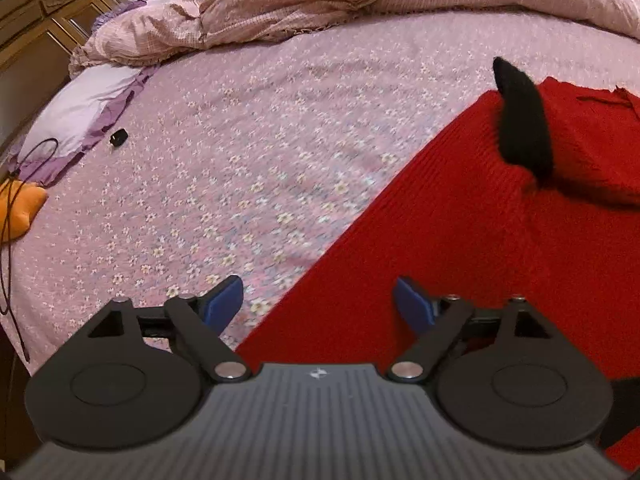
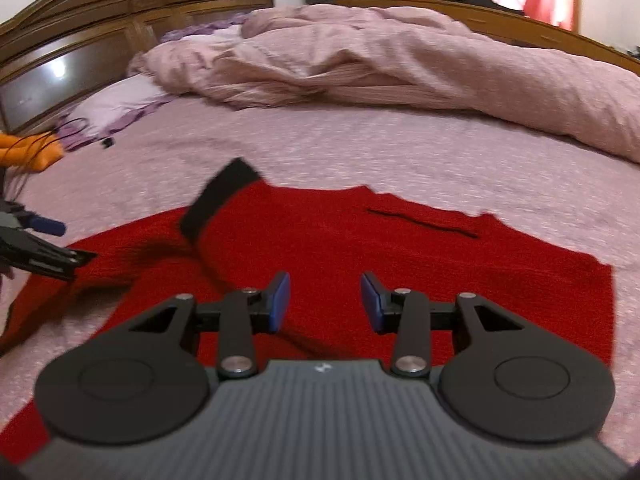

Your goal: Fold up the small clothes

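A red ribbed knit garment [image 2: 400, 280] lies spread flat on the bed, its far edge uneven. One sleeve with a black cuff [image 2: 218, 200] is folded back over the body, the cuff pointing toward the headboard side.

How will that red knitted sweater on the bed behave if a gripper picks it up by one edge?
The red sweater is ribbed knit lying flat, so it will probably droop and stretch rather than hold shape. Its black-cuffed sleeve already lies folded across the body and would likely slide off. The knit looks grippy, not slippery.
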Tool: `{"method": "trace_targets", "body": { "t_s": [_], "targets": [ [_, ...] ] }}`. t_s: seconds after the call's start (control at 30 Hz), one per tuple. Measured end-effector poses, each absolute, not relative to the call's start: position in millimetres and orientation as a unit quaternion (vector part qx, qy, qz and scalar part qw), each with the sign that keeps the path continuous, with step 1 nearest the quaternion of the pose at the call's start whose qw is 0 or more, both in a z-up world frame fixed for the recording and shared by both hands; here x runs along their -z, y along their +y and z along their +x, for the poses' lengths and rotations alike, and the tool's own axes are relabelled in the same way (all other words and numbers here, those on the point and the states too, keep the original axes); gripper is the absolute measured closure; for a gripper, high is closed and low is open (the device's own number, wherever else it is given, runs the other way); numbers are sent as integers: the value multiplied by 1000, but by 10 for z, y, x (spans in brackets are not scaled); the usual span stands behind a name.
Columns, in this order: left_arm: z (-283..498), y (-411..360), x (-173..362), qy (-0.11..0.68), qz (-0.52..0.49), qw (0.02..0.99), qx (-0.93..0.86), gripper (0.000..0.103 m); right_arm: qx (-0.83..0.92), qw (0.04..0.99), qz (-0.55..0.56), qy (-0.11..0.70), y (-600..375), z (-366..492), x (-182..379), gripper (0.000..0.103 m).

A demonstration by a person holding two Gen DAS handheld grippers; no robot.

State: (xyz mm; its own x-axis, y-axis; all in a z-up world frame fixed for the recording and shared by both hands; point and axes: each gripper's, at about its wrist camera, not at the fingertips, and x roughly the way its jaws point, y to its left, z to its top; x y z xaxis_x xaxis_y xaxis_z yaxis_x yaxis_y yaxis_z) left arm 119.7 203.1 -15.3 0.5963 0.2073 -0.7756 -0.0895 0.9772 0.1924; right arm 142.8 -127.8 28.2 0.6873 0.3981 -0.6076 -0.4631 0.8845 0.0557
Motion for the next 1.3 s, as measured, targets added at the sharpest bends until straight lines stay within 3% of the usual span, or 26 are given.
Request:
{"method": "trace_targets", "body": {
  "t_s": [0.23,0.3,0.37,0.4,0.47,0.53,0.83,1.1,1.23,1.3],
  "targets": [
    [1239,2393,287,456,-21,889,-32,12,-255,907,-54,332,-1017,1399,-244,61],
    [1199,2393,275,451,-32,892,-25,23,-256,906,-54,333,-966,1412,-235,61],
    [1137,2328,238,442,-39,896,-13,51,-256,906,-55,333,-941,1408,-229,61],
    [1118,2304,225,439,-44,897,-18,58,-257,906,-56,333,-923,1405,-232,61],
    [1096,2274,181,433,-44,899,-40,83,-265,904,-61,331,-864,1399,-238,61],
    [1079,2285,109,423,-41,903,-65,92,-274,901,-68,329,-782,1393,-242,61],
    [1266,2334,-45,388,79,899,-184,95,-342,882,-101,309,-283,1460,-186,61],
    [1107,2401,-135,390,9,911,-134,94,-293,887,-177,309,20,1702,159,63],
    [975,2344,-115,388,-20,915,-108,94,-284,896,-92,329,-168,1848,108,87],
    [931,2336,-103,388,-33,915,-105,94,-287,892,6,350,-390,1976,35,89]
  ]
}}
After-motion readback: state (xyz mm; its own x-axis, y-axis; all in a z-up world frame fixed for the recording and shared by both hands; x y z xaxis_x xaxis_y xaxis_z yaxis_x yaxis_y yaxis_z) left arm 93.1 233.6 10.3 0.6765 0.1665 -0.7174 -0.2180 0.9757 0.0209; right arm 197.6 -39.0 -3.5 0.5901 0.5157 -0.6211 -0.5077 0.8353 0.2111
